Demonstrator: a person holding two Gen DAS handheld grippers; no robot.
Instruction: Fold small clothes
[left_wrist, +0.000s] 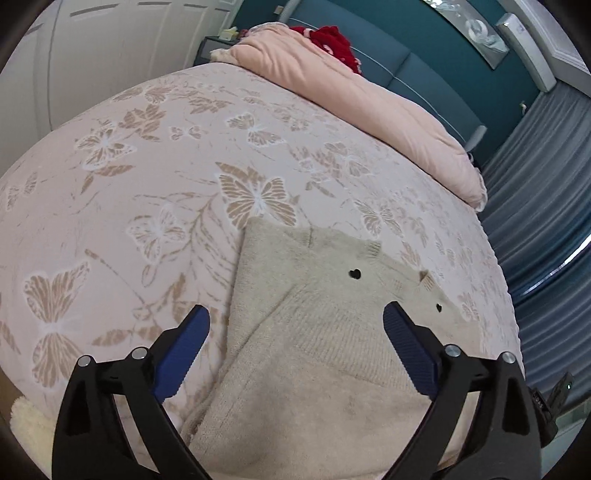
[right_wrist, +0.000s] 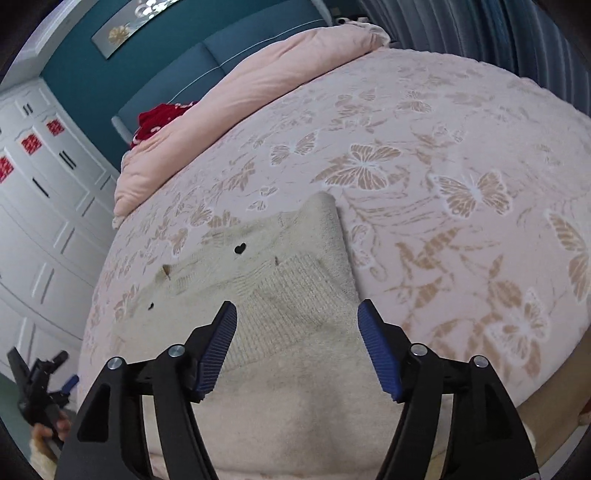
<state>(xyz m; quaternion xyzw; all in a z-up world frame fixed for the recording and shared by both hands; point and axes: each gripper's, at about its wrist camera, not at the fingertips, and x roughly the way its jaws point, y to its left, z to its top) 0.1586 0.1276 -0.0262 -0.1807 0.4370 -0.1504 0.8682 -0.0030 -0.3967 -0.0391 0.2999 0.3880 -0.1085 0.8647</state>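
Observation:
A cream knitted sweater (left_wrist: 325, 332) with small black heart marks lies on the bed, one sleeve folded across its body. It also shows in the right wrist view (right_wrist: 288, 295). My left gripper (left_wrist: 295, 314) is open and empty, hovering above the sweater's near part, its jaws spread wide. My right gripper (right_wrist: 297, 310) is open and empty, hovering above the folded sleeve at the sweater's right side. The sweater's near hem is hidden under the gripper frames.
The bed is covered by a pink butterfly-patterned bedspread (left_wrist: 147, 184). A pink folded duvet (left_wrist: 351, 96) and a red cloth (left_wrist: 332, 37) lie at the headboard. White wardrobes (right_wrist: 44, 206) stand left, grey curtains (left_wrist: 546, 206) right. The other gripper (right_wrist: 40, 387) shows at the right view's lower left.

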